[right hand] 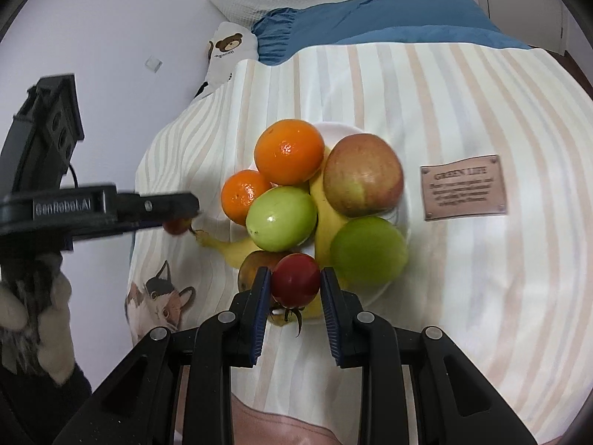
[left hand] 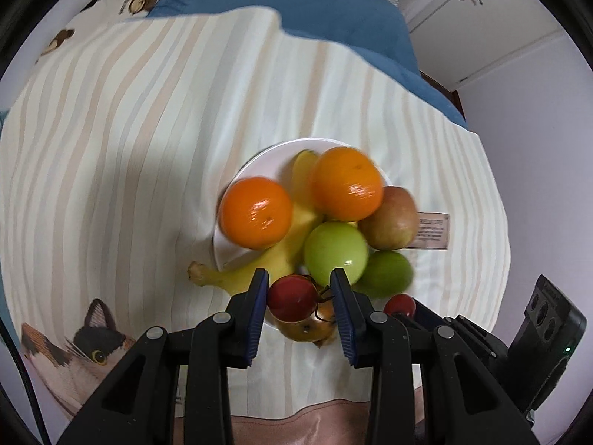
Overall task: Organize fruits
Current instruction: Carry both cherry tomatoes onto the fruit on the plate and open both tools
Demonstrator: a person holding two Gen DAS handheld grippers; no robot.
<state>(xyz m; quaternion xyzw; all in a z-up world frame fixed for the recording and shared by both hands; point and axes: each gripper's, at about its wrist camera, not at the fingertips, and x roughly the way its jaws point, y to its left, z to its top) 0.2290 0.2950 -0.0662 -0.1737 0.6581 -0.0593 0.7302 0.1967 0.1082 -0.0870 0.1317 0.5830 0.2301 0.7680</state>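
Plate [right hand: 402, 218]: 2 oranges [right hand: 289, 152], 2 green fruits [right hand: 281, 218], 1 apple [right hand: 363, 175], 1 banana [right hand: 328, 218]. Left gripper [left hand: 299, 294] and right gripper [right hand: 295, 284] each pinching 1 red tomato [right hand: 296, 280] at near rim.

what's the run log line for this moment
left claw: shut on tomato | right claw: shut on tomato | plate: oranges, apples, banana

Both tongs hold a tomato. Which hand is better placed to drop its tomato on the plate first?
Right, probably. The right tongs grip a tomato over the plate rim; the left tongs sit off the plate by the banana stem.
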